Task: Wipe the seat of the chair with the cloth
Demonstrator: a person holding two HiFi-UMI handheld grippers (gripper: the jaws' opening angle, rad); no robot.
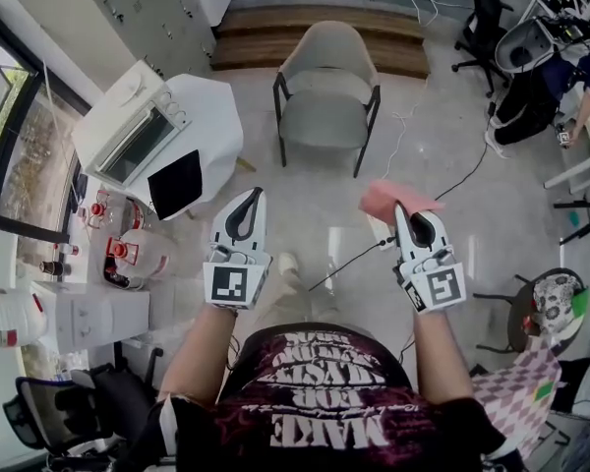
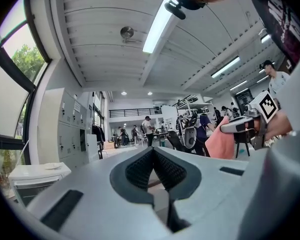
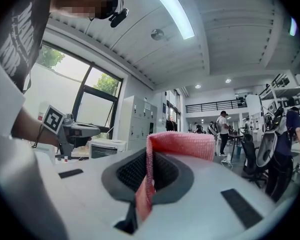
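The grey armchair (image 1: 326,91) stands on the floor ahead of me, its seat (image 1: 324,121) bare, and both grippers are well short of it. My right gripper (image 1: 399,207) is held up in front of me, shut on a pink cloth (image 1: 393,199) that bunches above its tips. In the right gripper view the cloth (image 3: 180,145) is pinched between the jaws of the right gripper (image 3: 148,156) and folds over to the right. My left gripper (image 1: 255,193) is level with it, to the left. Its jaws (image 2: 153,152) are shut, tips touching, nothing between them.
A white oven (image 1: 136,134) sits on a white cabinet (image 1: 206,116) at the left, with bottles (image 1: 128,254) on the floor nearby. A black cable (image 1: 359,256) crosses the floor below the chair. Wooden steps (image 1: 315,28) lie behind it. A round side table (image 1: 556,305) stands at the right.
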